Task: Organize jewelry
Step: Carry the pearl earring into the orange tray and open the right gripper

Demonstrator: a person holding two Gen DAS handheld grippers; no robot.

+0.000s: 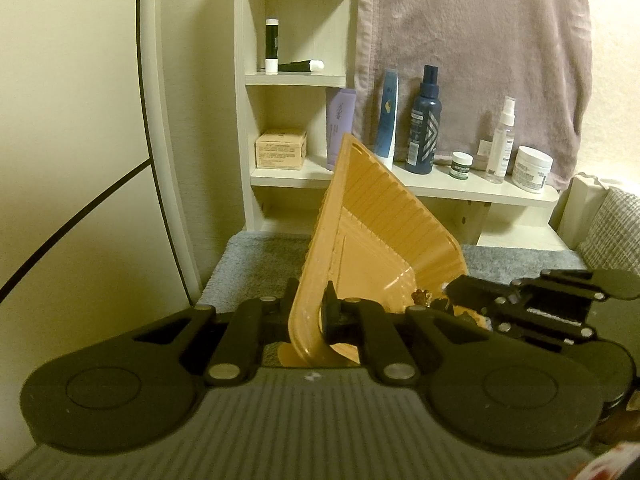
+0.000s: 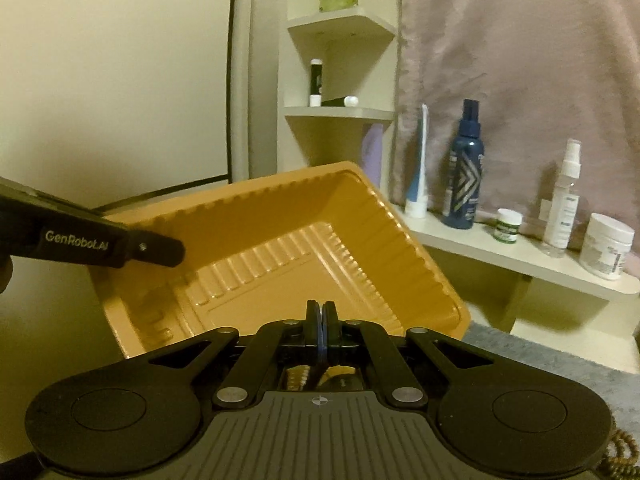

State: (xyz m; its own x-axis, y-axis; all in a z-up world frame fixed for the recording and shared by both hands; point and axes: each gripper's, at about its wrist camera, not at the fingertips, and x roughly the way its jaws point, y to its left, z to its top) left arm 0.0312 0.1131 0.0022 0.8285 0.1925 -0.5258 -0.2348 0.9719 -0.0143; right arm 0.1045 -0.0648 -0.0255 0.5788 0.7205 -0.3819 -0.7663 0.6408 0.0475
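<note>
Left claw (image 1: 310, 316) clamped on the rim of the orange tray (image 1: 372, 232), holding it tilted above the grey mat (image 1: 256, 256). Right claw (image 2: 321, 322) closed, seemingly empty, before the tray's hollow. Step: apparently emptying the tray; next, level it.

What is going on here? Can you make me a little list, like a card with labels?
place: shelf with bottles
tray: orange plastic tray, tilted up, looks empty inside
left gripper: shut on the tray's rim
right gripper: shut, holding nothing
beads: some brown beads at the right wrist view's corner
cloth: pink towel hanging behind
</note>
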